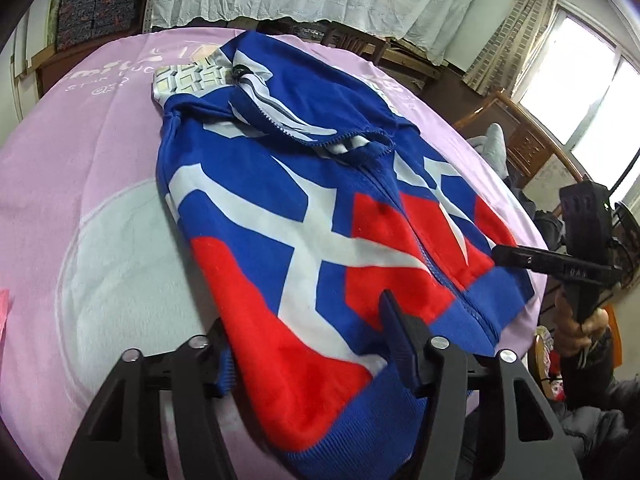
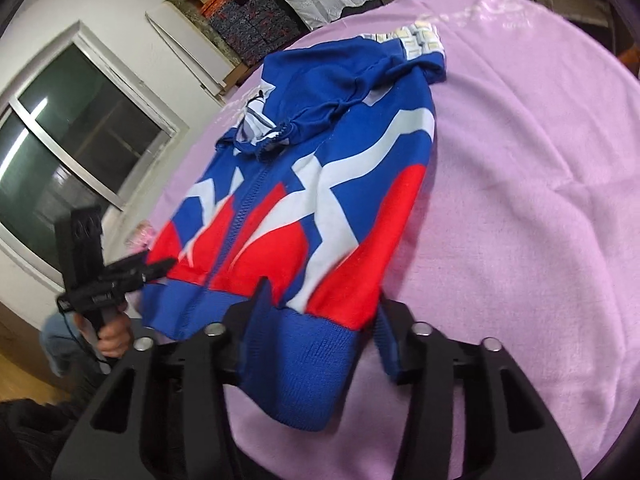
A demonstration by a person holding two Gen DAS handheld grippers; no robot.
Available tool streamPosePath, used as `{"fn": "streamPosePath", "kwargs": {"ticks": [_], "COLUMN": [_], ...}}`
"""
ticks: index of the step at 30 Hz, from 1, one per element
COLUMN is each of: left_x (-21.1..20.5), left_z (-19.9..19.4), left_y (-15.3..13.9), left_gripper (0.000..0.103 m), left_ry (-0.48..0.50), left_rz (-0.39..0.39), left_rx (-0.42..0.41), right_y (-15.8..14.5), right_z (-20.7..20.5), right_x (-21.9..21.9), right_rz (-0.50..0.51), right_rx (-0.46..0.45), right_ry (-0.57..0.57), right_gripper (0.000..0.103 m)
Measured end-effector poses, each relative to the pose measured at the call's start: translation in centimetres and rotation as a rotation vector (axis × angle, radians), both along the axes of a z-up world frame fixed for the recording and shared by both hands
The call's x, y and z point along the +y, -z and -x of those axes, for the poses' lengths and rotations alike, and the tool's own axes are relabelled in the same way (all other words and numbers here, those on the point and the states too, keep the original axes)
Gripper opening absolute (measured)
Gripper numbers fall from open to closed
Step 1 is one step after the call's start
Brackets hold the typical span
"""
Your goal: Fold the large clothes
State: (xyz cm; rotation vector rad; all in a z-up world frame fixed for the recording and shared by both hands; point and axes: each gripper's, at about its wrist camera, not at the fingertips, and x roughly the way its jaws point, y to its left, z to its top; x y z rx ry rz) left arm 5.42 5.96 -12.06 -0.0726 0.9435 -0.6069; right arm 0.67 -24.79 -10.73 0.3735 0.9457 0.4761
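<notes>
I have the jacket (image 1: 304,216) lying zipped and flat on the pink cloth (image 1: 80,184), sleeves apparently tucked under, hood at 12 o'clock. My left gripper (image 1: 308,344) and right gripper (image 2: 320,312), each half-closed, pinch the ribbed hem at 6 o'clock. Folding bottom to top remains, I judge.

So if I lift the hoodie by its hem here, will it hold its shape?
Probably not. The hoodie looks like soft knit and already bunches at the collar, so it should droop between the left hand-held gripper and the right hand-held gripper. The fleecy pink blanket may drag on it.
</notes>
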Motion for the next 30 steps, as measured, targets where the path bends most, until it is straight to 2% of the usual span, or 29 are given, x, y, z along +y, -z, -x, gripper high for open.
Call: {"fn": "streamPosePath", "kwargs": {"ticks": [1, 3, 5, 8, 11, 18, 22, 27, 30], "left_x": [-0.1, 0.1, 1.0, 1.5, 1.3, 0.9, 0.3, -0.6, -0.4], "left_z": [-0.1, -0.3, -0.6, -0.8, -0.9, -3.1, -5.8, -10.1, -13.7], "left_y": [0.0, 0.2, -0.1, -0.9, -2.5, -7.4, -9.5, -11.5, -12.0], "left_gripper": [0.024, 0.016, 0.010, 0.009, 0.008, 0.008, 0.007, 0.007, 0.007], "left_ry": [-0.003, -0.015, -0.029, -0.036, -0.038, -0.059, -0.072, -0.100, -0.141], "left_rz": [-0.014, -0.023, 0.025, 0.057, 0.060, 0.072, 0.073, 0.068, 0.087], "left_rx": [-0.003, 0.001, 0.018, 0.009, -0.037, -0.149, -0.174, -0.189, -0.155], "right_y": [0.0, -0.4, -0.8, -1.4, -2.2, -4.8, -6.6, -8.2, -9.1], "right_z": [0.0, 0.1, 0.1, -0.3, -0.9, -3.6, -7.0, -13.1, -17.1], "right_x": [0.1, 0.1, -0.3, -1.5, -2.1, -3.4, -3.8, -4.0, -4.2], "right_rz": [0.006, -0.003, -0.043, -0.141, -0.222, -0.340, -0.359, -0.394, -0.402], "right_rx": [-0.005, -0.029, -0.050, -0.056, -0.061, -0.090, -0.105, -0.086, -0.078], "right_ry": [-0.002, -0.012, -0.011, -0.002, -0.001, 0.015, 0.024, 0.042, 0.069], "right_gripper": [0.030, 0.020, 0.016, 0.013, 0.013, 0.012, 0.012, 0.012, 0.012]}}
